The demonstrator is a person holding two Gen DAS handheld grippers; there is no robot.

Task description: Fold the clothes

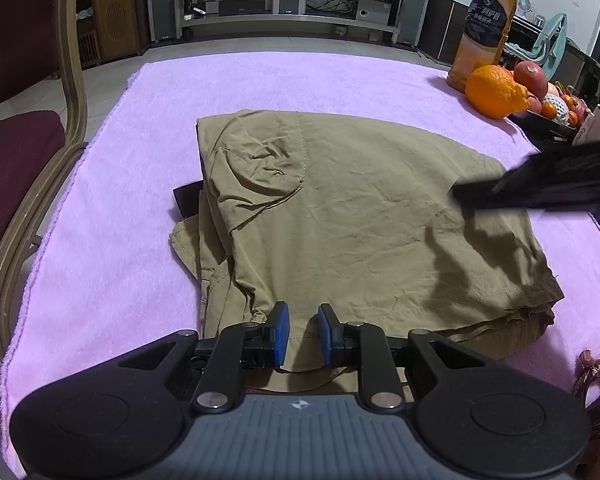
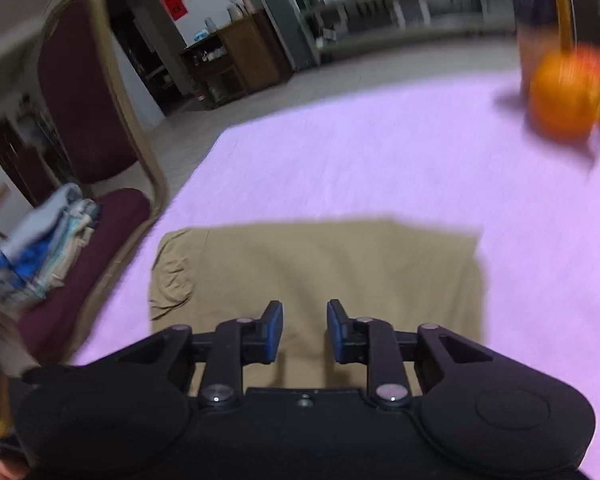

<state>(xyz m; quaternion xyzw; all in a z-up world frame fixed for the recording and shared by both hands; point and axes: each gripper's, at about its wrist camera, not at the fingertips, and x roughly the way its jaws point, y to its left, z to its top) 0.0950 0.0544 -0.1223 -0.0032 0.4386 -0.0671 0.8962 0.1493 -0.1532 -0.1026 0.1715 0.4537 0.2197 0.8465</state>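
Observation:
Khaki trousers lie folded into a rough rectangle on the pink towel that covers the table. My left gripper sits over their near edge, blue pads a little apart, with no cloth pinched between them. The right gripper reaches in from the right as a blurred black shape above the trousers' right side. In the right wrist view, the right gripper hovers over the near part of the trousers, jaws apart and empty. The whole view is motion-blurred.
A juice bottle, a large orange and a tray of fruit crowd the far right corner. A maroon chair stands at the left edge, with a pile of clothes on its seat. A black strap pokes out under the trousers' left side.

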